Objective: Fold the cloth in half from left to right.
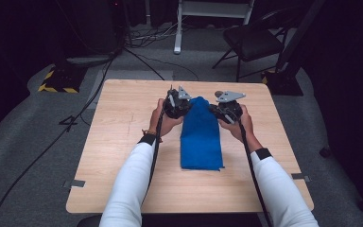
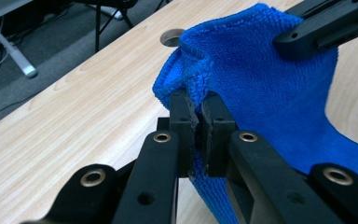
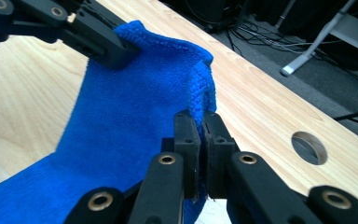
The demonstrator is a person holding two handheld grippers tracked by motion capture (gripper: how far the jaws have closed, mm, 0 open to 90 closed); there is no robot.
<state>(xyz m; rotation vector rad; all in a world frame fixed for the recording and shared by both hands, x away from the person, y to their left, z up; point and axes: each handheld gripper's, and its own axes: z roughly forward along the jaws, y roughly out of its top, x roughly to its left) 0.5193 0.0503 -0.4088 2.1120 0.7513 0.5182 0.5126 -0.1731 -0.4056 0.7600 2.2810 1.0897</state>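
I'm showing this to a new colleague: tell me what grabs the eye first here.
The bright blue cloth in the middle of the pale wooden table stands out, its far end lifted off the surface. The left gripper and the right gripper each pinch one far corner of it, jaws shut on the fabric. Dark floor and cables surround the table.

Light falls from above onto my table (image 1: pixel 123 142), so the pale wood is bright while the floor and room around it sink into near black, darkest at the far left and right corners. The high view is soft and slightly grainy. In my gripper views the blue cloth (image 2: pixel 270 88) is sharp and vivid, its weave crisp; my near black jaws show little detail, and the far background blurs.
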